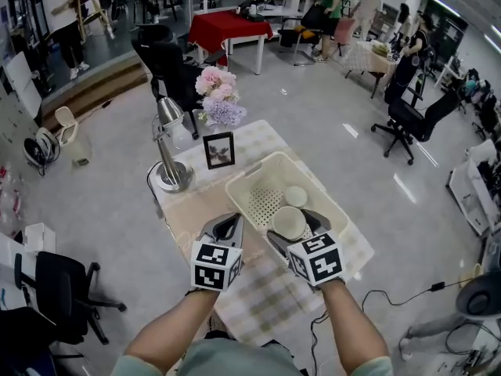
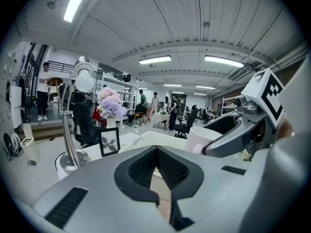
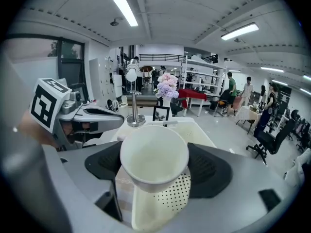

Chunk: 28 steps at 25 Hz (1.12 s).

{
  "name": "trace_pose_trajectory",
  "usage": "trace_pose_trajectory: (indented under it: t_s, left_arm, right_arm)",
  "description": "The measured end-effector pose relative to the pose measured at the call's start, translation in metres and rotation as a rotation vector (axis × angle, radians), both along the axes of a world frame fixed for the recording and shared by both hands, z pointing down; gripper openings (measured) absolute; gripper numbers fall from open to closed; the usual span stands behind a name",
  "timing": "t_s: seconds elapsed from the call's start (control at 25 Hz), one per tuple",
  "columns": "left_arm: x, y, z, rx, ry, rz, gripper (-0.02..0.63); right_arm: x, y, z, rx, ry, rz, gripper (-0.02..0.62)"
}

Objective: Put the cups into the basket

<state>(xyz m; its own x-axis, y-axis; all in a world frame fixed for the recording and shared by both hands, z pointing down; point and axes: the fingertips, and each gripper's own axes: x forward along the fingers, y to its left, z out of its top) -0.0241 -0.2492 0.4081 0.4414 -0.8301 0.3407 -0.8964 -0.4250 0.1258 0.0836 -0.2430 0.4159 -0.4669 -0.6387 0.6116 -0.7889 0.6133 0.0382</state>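
Surface (image 1: 258, 296), checked cloth, is carrying a basket (image 1: 243, 185) at 1 o'clock and a lamp (image 1: 171, 151) at 10 o'clock. Right hand-held gripper (image 1: 296, 227) is pinching a cup (image 1: 288, 222) over the basket's near rim. A second cup (image 1: 296, 196) is lying inside. Left hand-held gripper (image 1: 227, 227) is hovering, jaws pressed together, empty. Red table (image 1: 229, 28) is standing at 12 o'clock.

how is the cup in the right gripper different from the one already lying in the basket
The held cup sits clamped between the jaws of the right gripper, over the basket. The other cup rests loose on the basket's floor. The held cup is at the basket's near end, while the other cup lies farther from the person. Both are plain, round and off-white.
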Motion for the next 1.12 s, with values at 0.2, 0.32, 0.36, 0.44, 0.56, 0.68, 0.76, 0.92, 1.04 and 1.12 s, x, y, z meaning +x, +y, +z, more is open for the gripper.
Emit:
trace_pose_trajectory:
  t_s: [0.2,0.32,0.36,0.44,0.56,0.68,0.76,0.92,1.04,1.12]
  left_arm:
    - [0.013,-0.011,0.004,-0.018,-0.018,0.017,0.003]
    - [0.016,-0.016,0.009,-0.03,-0.027,0.018,0.003]
    - [0.017,-0.017,0.01,-0.033,-0.029,0.018,0.003]
    - [0.017,-0.02,0.014,-0.038,-0.031,0.017,0.003]
    - [0.017,-0.026,0.019,-0.043,-0.033,0.015,0.003]
    - [0.017,-0.031,0.021,-0.048,-0.034,0.013,0.003]
    - [0.017,-0.034,0.023,-0.051,-0.034,0.013,0.003]
    - [0.018,-0.04,0.026,-0.056,-0.035,0.014,0.003]
    - [0.019,-0.043,0.027,-0.058,-0.033,0.016,0.003]
    - [0.019,-0.045,0.027,-0.059,-0.031,0.017,0.003]
  right_arm:
    - [0.012,-0.015,0.012,-0.021,0.025,0.019,0.39]
    - [0.016,-0.022,0.025,-0.047,0.037,0.021,0.39]
    - [0.016,-0.025,0.029,-0.055,0.041,0.022,0.39]
    - [0.017,-0.029,0.039,-0.073,0.051,0.023,0.39]
    - [0.018,-0.037,0.054,-0.104,0.069,0.026,0.388]
    - [0.017,-0.042,0.069,-0.134,0.084,0.026,0.39]
    - [0.017,-0.045,0.077,-0.152,0.089,0.029,0.39]
    - [0.017,-0.049,0.092,-0.188,0.103,0.031,0.39]
    - [0.017,-0.05,0.103,-0.212,0.116,0.033,0.39]
    - [0.016,-0.051,0.11,-0.227,0.125,0.031,0.39]
